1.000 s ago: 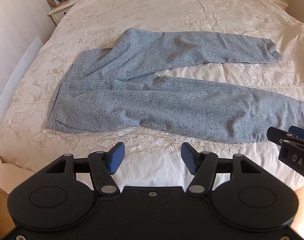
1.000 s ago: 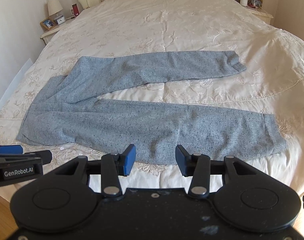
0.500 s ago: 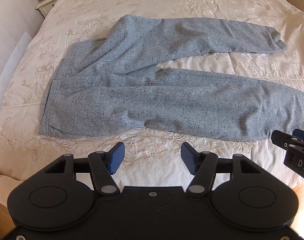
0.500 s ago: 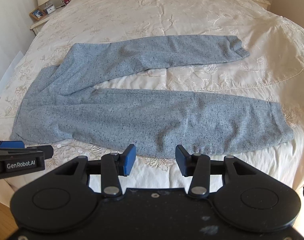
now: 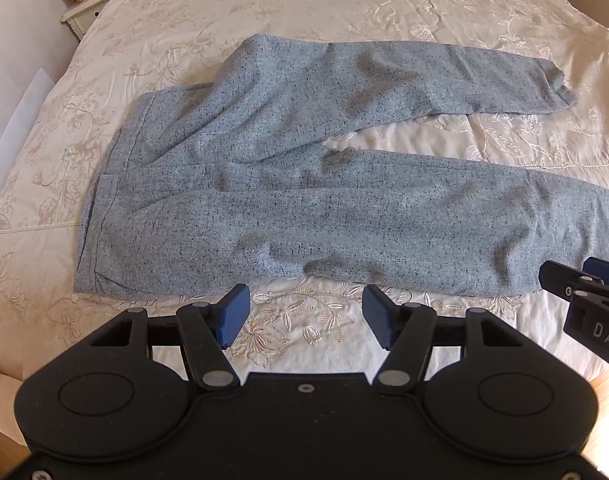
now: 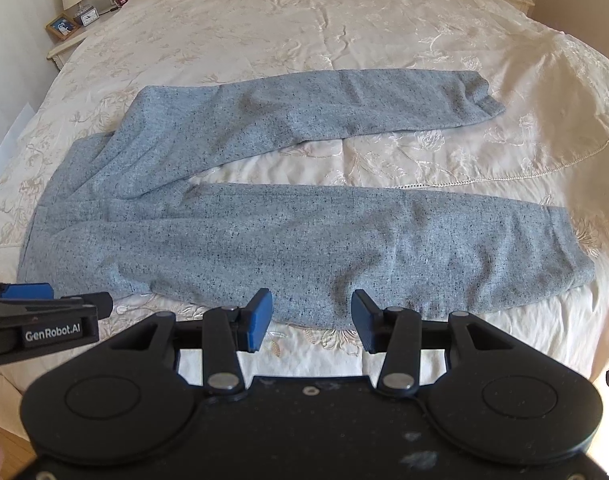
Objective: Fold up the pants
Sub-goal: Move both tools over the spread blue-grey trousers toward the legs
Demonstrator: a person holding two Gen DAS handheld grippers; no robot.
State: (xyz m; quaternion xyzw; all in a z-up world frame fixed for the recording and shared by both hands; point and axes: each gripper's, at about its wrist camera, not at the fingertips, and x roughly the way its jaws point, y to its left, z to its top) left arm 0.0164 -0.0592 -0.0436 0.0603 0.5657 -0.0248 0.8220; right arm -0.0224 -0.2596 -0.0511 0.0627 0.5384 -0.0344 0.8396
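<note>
The grey speckled pants (image 5: 304, 184) lay spread across the cream embroidered bedspread (image 5: 344, 12), waistband toward the left and the 2 legs splayed apart toward the right, the far leg (image 6: 324, 108) angled away from the near leg (image 6: 344, 248). Nothing looked folded, so this read as the approach before the 1st fold. The left gripper (image 5: 304, 312) hovered just short of the near hem edge by the seat, its fingers wide apart and empty; the right gripper (image 6: 306, 316) hung over the near leg's lower edge, fingers likewise apart and gripping nothing. The next move probably called for pinching the near edge at both points and carrying it over the far leg.
</note>
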